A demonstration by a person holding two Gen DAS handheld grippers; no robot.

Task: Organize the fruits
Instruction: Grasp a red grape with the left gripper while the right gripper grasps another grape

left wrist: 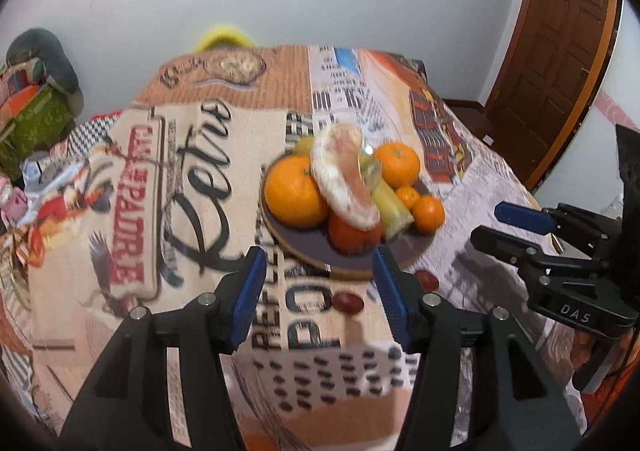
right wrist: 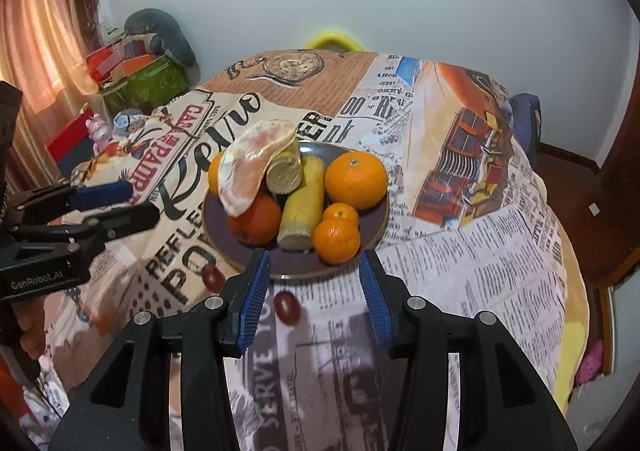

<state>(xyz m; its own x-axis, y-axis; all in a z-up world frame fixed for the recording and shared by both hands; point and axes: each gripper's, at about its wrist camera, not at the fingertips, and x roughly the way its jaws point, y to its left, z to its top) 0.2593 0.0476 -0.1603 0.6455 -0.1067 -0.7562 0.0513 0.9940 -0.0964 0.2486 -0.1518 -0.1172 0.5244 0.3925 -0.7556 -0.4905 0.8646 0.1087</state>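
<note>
Fruit heaped on a round dark plate [right wrist: 376,219] on the cloth-covered tabletop [right wrist: 480,251].
Smooth oranges [right wrist: 356,180], a pale pomelo wedge [right wrist: 252,167] and ribbed cane pieces fill it; two glossy red grapes [right wrist: 286,306] lie just beside the rim. Left tool [left wrist: 320,283] and right tool [right wrist: 314,283] hover released, empty.

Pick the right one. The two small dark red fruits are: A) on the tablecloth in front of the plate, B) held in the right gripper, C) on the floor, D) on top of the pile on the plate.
A: both red fruits lie on the tablecloth just short of the plate's near rim, and the right gripper holds nothing.
</note>
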